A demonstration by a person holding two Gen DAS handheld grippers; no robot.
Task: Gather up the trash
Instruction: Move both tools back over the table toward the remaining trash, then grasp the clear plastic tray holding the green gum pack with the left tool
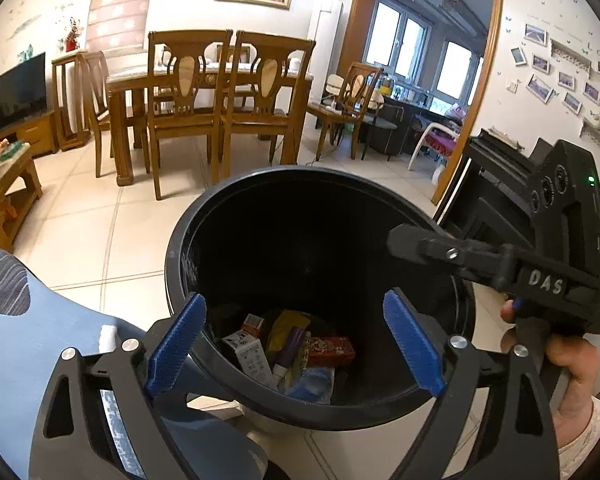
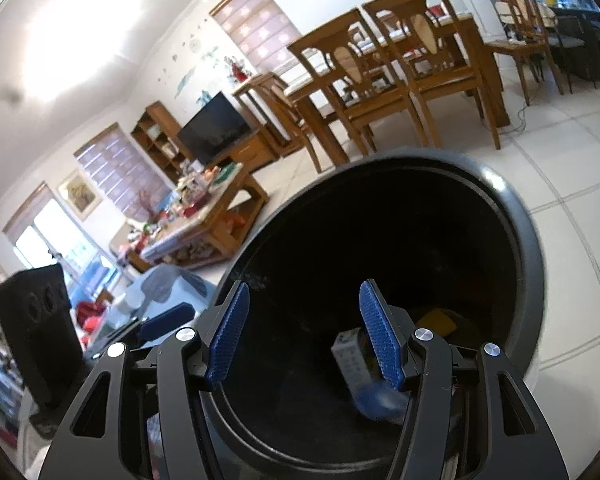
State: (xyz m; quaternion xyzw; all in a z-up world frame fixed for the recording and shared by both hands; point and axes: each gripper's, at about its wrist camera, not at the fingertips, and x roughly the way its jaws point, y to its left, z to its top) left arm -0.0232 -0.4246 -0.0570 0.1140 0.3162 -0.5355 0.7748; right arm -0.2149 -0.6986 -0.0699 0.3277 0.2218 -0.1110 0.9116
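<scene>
A: Where did the trash sit, taking the round black plastic bin [image 1: 180,248] as the landmark?

B: At the bottom of it. From left to right lay a white printed carton [image 1: 249,356], a small orange box [image 1: 253,325] behind it, a crumpled yellow wrapper [image 1: 286,326], a purple tube [image 1: 289,348], a red printed box [image 1: 331,351], and a soft blue plastic bag [image 1: 312,384] nearest the bin's near wall.

A: And the tools?

B: The left gripper [image 1: 296,344] hung over the bin's near rim, its jaws wide apart and empty. The right gripper [image 2: 304,332] hovered above the bin's mouth on the right, its jaws apart too, holding nothing.

A: How would that rubbish handle?

B: Light, I'd judge. The cartons looked stiff enough to pinch across their narrow faces; the wrapper and bag would crumple and slip, so a bunched fold seems safest.
</scene>
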